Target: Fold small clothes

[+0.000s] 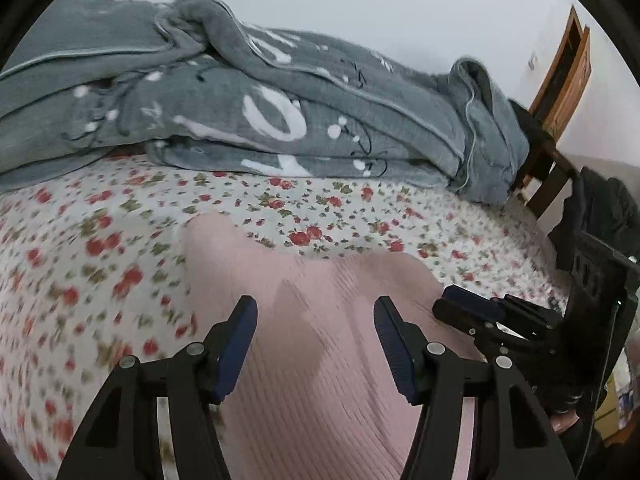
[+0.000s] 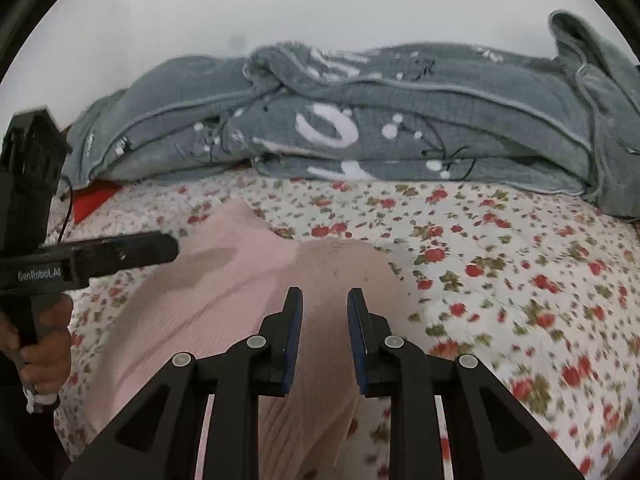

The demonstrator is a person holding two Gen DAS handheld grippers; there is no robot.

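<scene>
Left wrist view shows your left gripper (image 1: 316, 344) spread, empty, above the soft, light pink ribbed-knit garment (image 1: 320, 360) lying limp before the grey patterned blanket (image 1: 280, 120); pinch its hem corners.

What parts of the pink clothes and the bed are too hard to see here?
- Pink garment, left wrist view: near edge hidden behind the left gripper and cut off by the frame.
- Pink garment, right wrist view: its near middle covered by the right gripper.
- Floral sheet: flowers blurred at the sides.
- Red item: mostly under the grey blanket.
</scene>
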